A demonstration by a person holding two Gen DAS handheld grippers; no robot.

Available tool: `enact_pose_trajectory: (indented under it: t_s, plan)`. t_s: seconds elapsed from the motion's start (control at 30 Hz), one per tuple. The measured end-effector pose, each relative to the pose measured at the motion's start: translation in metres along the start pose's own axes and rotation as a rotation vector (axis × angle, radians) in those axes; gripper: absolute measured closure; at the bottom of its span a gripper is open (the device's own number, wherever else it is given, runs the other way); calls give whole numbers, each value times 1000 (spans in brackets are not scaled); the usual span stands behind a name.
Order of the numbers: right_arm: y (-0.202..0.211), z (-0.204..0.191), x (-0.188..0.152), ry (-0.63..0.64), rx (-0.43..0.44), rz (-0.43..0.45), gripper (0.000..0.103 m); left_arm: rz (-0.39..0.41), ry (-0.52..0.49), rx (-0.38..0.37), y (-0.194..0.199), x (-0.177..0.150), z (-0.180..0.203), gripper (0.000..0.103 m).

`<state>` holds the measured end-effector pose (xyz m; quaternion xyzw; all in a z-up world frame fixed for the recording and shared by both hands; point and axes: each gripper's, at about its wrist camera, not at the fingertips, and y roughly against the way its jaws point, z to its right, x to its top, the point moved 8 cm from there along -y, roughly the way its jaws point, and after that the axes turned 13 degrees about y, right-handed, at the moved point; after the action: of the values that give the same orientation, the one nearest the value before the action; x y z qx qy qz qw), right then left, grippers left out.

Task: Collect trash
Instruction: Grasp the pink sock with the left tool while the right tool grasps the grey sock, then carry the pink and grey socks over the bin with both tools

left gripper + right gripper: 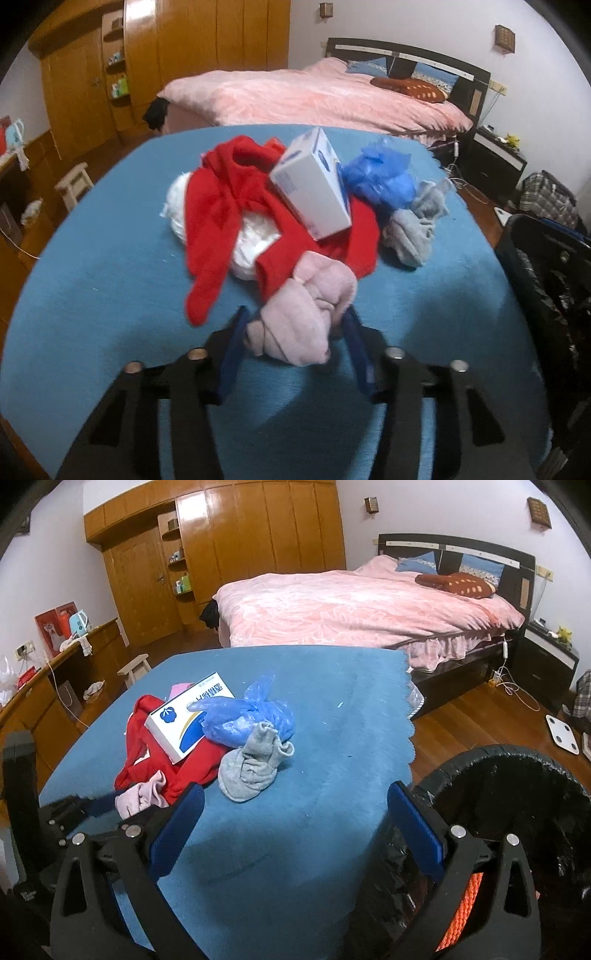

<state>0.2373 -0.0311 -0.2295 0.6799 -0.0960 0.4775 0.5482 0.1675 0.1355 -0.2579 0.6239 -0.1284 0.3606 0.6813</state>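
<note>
Because the pink cloth bundle (306,314) lying between the left tool's (295,332) blue pads (232,343) is soft and light, it should squash easily; its bunched middle looks the surest hold. The pads flank it; contact is unclear. The right tool (295,812) gapes empty above the tabletop (295,849).

home bedroom; double bed (369,609) with pink quilt; wooden wardrobe wall (258,535); nightstand (546,661); parquet floor (480,720)
</note>
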Motion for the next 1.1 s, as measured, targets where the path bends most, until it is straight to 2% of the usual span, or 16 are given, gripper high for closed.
enact_pose_trajectory:
  t_s: [0.1, 0.2, 0.33, 0.47, 0.57, 0.83, 0.97, 1.0, 1.07, 1.1]
  plan:
    - [-3, -2, 2, -2, 3, -3, 6, 6, 4, -9, 4, 0, 0, 65]
    - [-8, -8, 4, -2, 8, -7, 7, 13, 20, -22, 7, 3, -3, 67]
    - [-18, -15, 4, -5, 4, -22, 10, 57, 42, -30, 22, 17, -8, 68]
    - [-35, -18, 3, -16, -2, -47, 18, 108, 44, -21, 33, 32, -14, 68]
    - [-46, -22, 2, -12, 1, -60, 19, 133, 47, -9, 36, 40, -18, 68]
    - [-73, -33, -3, 0, 27, -116, 23, 148, 59, 4, 31, 50, -25, 68]
    - [-82, -39, -4, 7, 69, -148, 37, 145, 65, 10, 30, 51, -29, 68]
    - [-82, -40, -5, 9, 79, -153, 45, 146, 65, 10, 30, 51, -29, 68]
    - [-82, -44, -5, 13, 104, -156, 55, 147, 65, 11, 30, 51, -29, 68]
    - [-81, -44, -5, 16, 102, -153, 55, 147, 65, 12, 30, 51, -30, 68]
